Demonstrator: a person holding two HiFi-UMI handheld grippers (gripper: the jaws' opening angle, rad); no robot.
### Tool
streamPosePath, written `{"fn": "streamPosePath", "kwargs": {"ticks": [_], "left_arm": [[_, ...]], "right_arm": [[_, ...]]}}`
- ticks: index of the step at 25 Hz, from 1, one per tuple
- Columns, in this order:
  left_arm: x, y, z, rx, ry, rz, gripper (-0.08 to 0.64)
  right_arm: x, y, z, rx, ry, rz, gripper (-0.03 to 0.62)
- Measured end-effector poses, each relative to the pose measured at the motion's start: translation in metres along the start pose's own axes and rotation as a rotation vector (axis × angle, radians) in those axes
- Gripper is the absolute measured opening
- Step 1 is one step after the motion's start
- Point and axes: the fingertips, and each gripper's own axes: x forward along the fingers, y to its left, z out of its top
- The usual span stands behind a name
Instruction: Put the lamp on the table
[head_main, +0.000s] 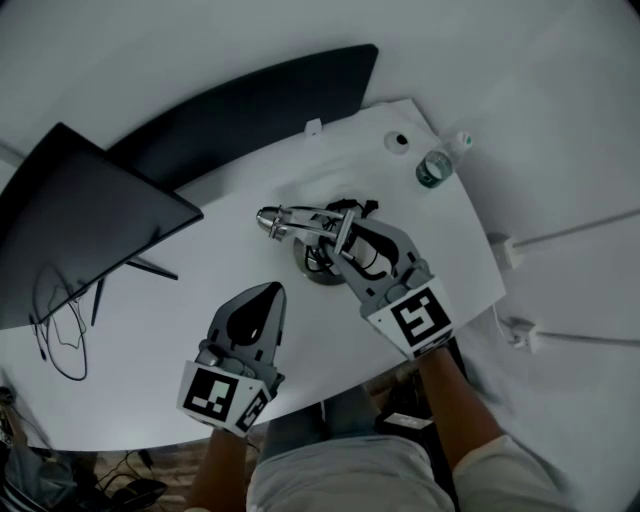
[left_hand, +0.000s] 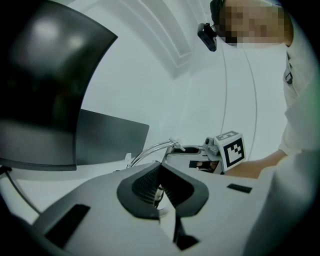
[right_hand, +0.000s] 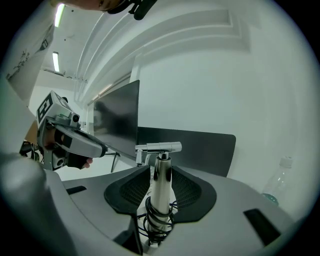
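The chrome desk lamp (head_main: 322, 262) stands on its round base on the white table (head_main: 210, 255), its thin arm reaching left to the head (head_main: 270, 222). My right gripper (head_main: 342, 245) is open, with the lamp's upright post (right_hand: 161, 185) between its pads and a narrow gap on each side. A dark cable (right_hand: 157, 220) is wound round the foot of the post. My left gripper (head_main: 270, 292) hovers left of the lamp near the table's front, shut and empty. In the left gripper view the lamp's arm (left_hand: 150, 150) curves beyond the closed pads (left_hand: 147, 186).
A dark monitor (head_main: 80, 230) stands at the left with loose cables (head_main: 60, 320) under it. A black panel (head_main: 260, 110) runs along the table's back. A water bottle (head_main: 435, 165) stands at the far right corner, near a round hole (head_main: 400, 140).
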Motion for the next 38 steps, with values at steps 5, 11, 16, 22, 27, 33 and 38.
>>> {"fn": "streamPosePath", "kwargs": {"ticks": [5, 11, 16, 22, 27, 33, 38], "left_arm": [[-0.006, -0.017, 0.003, 0.020, 0.000, -0.022, 0.002], [-0.018, -0.033, 0.008, 0.039, 0.001, -0.038, 0.002], [-0.026, -0.045, 0.017, 0.053, 0.004, -0.043, 0.002], [-0.033, -0.056, 0.029, 0.067, -0.006, -0.059, 0.002], [-0.038, -0.066, 0.032, 0.073, -0.007, -0.079, 0.002], [-0.045, -0.074, 0.033, 0.079, 0.001, -0.099, 0.002], [-0.053, -0.077, 0.032, 0.089, 0.015, -0.106, 0.002]], "right_arm": [[-0.026, 0.000, 0.004, 0.005, -0.010, -0.033, 0.144], [-0.055, 0.010, 0.005, 0.020, 0.001, -0.044, 0.144], [-0.078, 0.020, 0.009, 0.043, 0.006, -0.043, 0.144], [-0.106, 0.020, 0.023, 0.059, -0.014, -0.082, 0.116], [-0.129, 0.015, 0.040, 0.061, -0.042, -0.137, 0.074], [-0.145, 0.019, 0.056, 0.071, -0.057, -0.159, 0.055], [-0.150, 0.029, 0.058, 0.109, -0.022, -0.159, 0.043]]}}
